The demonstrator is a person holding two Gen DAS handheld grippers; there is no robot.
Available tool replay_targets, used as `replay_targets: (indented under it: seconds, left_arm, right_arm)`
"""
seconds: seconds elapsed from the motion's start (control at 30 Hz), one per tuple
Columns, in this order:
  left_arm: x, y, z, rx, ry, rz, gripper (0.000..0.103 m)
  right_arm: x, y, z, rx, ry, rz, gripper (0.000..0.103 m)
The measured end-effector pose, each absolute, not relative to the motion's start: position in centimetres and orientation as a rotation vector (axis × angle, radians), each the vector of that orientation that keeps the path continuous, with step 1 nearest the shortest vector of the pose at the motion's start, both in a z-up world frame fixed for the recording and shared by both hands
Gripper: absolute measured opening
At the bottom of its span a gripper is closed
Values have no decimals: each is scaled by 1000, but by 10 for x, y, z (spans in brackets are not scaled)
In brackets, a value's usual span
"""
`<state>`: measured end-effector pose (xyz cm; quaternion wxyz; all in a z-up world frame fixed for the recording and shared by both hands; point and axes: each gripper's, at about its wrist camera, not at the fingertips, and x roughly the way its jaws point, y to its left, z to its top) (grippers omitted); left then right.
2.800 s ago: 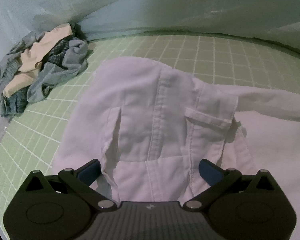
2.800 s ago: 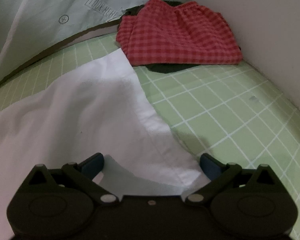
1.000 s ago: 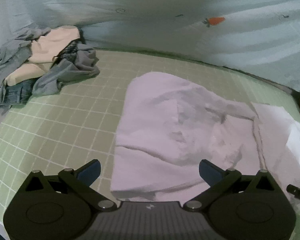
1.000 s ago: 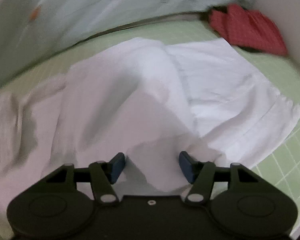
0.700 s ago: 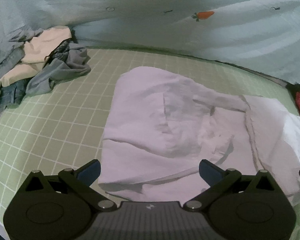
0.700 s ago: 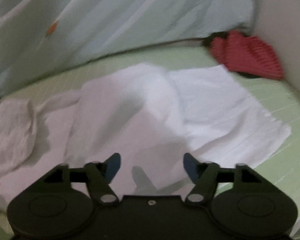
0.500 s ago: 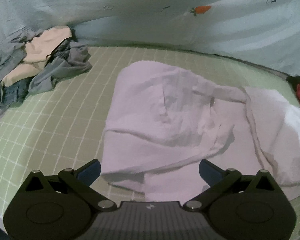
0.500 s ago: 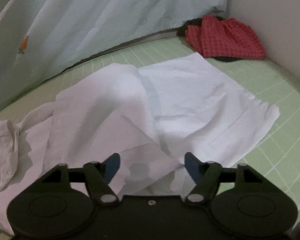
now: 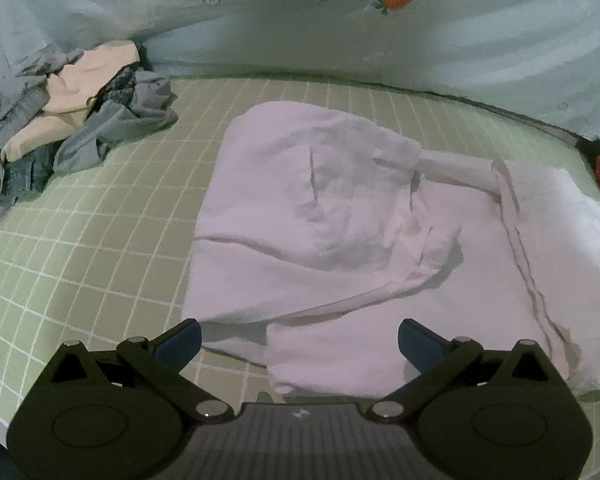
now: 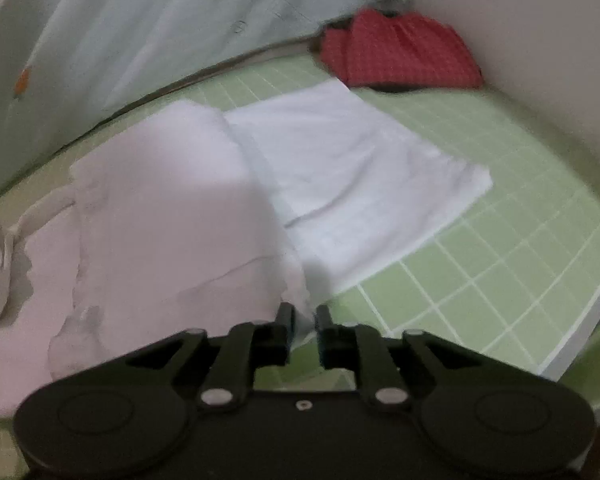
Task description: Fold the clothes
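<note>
A white shirt [image 9: 320,220] lies partly folded on the green grid mat [image 9: 80,240], its sleeve laid across the body. My left gripper [image 9: 300,342] is open just above the shirt's near edge, with cloth below the gap and neither pad touching it. In the right wrist view the shirt [image 10: 172,220] bulges up at the left and its flat white panel spreads to the right. My right gripper [image 10: 304,326] is closing at the shirt's near edge. A tip of the hem sits in the narrow gap between the pads, which still stand apart.
A pile of grey, beige and denim clothes [image 9: 72,120] sits at the mat's far left. A red checked garment [image 10: 400,52] lies in the far right corner against a wall [image 10: 540,40]. A pale blue carrot-print quilt [image 9: 380,32] lines the back. The mat's edge [image 10: 572,320] runs close on the right.
The right gripper's jaws have narrowed from wide apart to a small gap and it has shifted right along the shirt's near edge. The left gripper stayed open and drew back slightly.
</note>
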<state>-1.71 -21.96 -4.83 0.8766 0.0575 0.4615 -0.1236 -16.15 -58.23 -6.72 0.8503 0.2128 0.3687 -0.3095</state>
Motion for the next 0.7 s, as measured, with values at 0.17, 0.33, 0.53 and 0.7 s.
replay_targets:
  seconds: [0.17,0.33,0.53,0.7]
  left_arm:
    - [-12,-233,-50,100,964,-233,103]
    - [-10,-248,-51,110,955,-216,103]
    - [-5,-257,-47,110,941,-150,103]
    - [0,-264,-47,111,950,-92,103]
  right_arm:
    - [-152,-590,-47,366,701,-656,60]
    - [-135,-627,-49,320,697,-682,82]
    - [-114,-704,-73,257,763,-718,84]
    - [-101,-760,-91,323,785,-740,85]
